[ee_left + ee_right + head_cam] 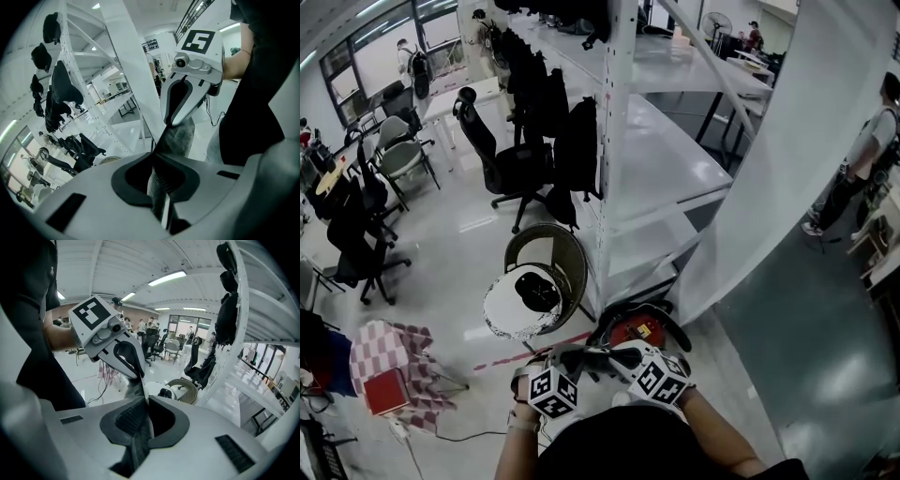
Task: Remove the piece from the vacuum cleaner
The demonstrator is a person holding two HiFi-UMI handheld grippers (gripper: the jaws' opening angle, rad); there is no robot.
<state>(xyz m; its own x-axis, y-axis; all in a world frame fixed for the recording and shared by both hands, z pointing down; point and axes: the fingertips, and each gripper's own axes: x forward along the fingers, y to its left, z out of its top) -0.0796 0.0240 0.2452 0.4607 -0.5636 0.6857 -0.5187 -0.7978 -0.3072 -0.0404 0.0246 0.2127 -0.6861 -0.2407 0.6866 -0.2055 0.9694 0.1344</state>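
Both grippers grip one dark grey, textured piece (181, 137) held up between them. The left gripper (161, 190) has its jaws narrowed tight onto one end, and the right gripper (139, 427) pinches the opposite end (tips facing each other). Just beyond them the red vacuum cleaner (635, 329) sits on the floor (469, 262) at the foot of the white shelving rack (675, 159). Whether piece and cleaner touch, I cannot tell.

The glossy pale floor (469, 234) carries a red vacuum cleaner (636, 330) just ahead of the right gripper (614, 361). Ahead of the left gripper (570, 358) lie a white disc (511, 314) and a round bin (562, 251). Far to its left stands a checked stool (403, 349), with chairs (511, 169) beyond.
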